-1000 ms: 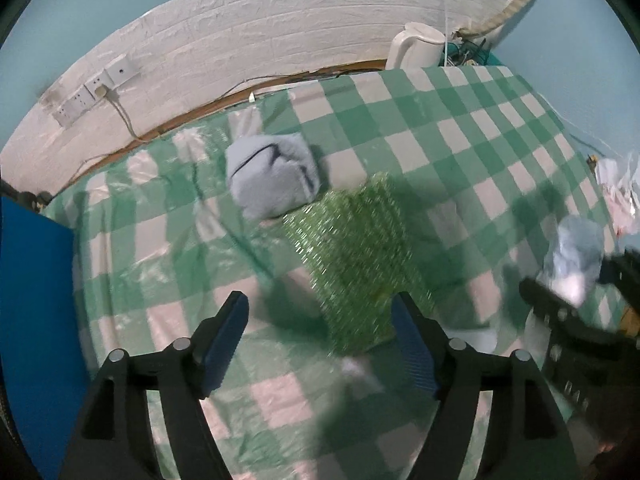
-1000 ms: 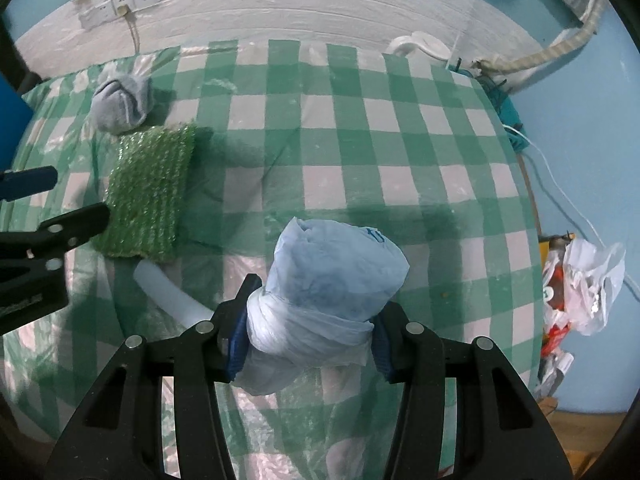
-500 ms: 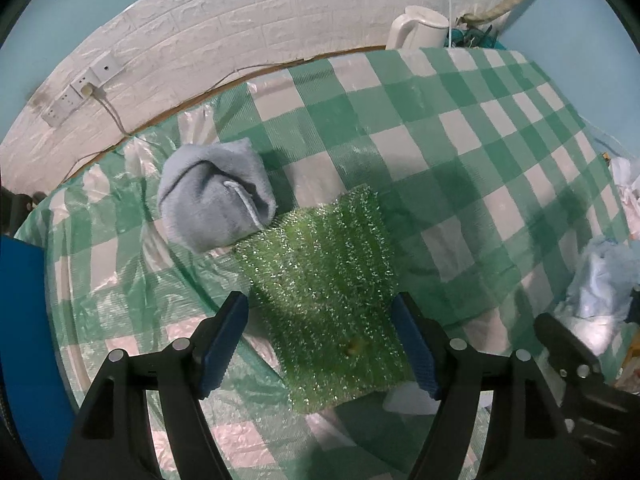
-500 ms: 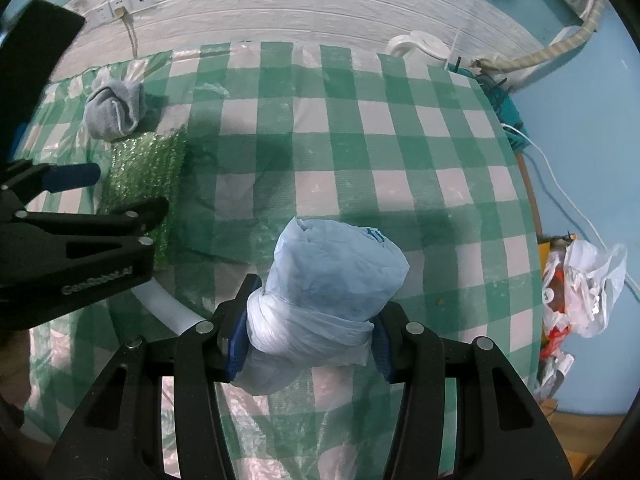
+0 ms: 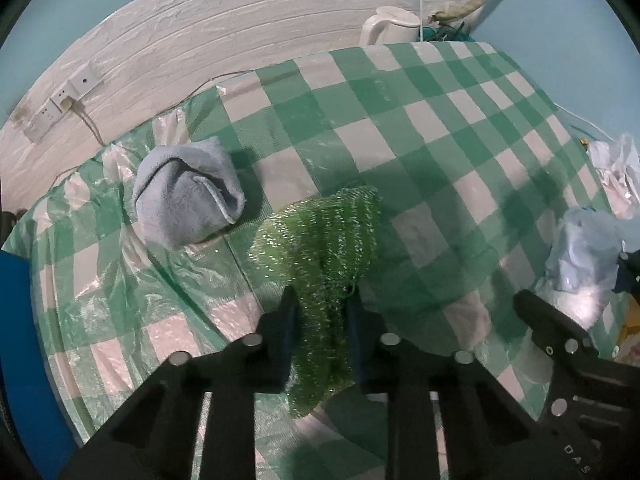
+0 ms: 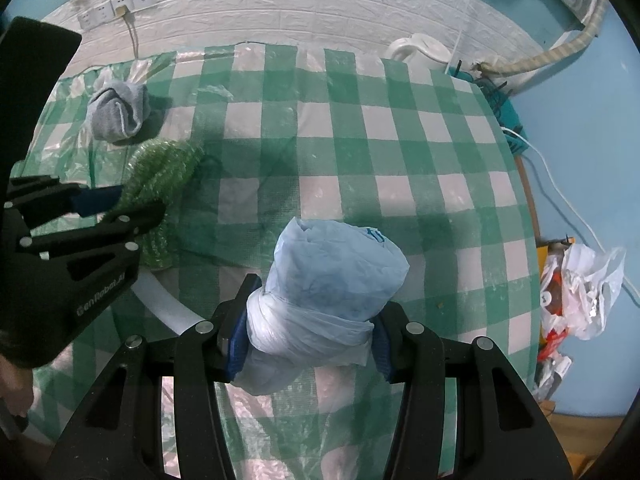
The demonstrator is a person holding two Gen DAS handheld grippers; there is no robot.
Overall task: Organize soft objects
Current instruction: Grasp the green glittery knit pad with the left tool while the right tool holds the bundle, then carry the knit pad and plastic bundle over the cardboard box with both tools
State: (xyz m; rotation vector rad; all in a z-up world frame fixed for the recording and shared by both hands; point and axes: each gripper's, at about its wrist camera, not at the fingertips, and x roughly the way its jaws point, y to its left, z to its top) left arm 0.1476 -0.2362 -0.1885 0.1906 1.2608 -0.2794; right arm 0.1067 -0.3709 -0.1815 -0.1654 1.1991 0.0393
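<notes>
My left gripper is shut on a glittery green scrub cloth, bunched between its blue pads and lifted at the near end. The cloth also shows in the right wrist view, pinched by the left gripper. A rolled grey-blue towel lies on the table just beyond and left of the cloth; it also shows at the far left in the right wrist view. My right gripper is shut on a bundled pale blue plastic bag, held above the table; the bag appears at the right edge of the left wrist view.
The table carries a green-and-white checked plastic cover. A white kettle stands at the far right corner by the brick wall. Wall sockets with a cable sit far left. A white bag of rubbish lies off the table's right edge.
My left gripper has closed on the green cloth, which was lying flat between open jaws, and bunched it up. My right gripper keeps holding the blue bag in the same place.
</notes>
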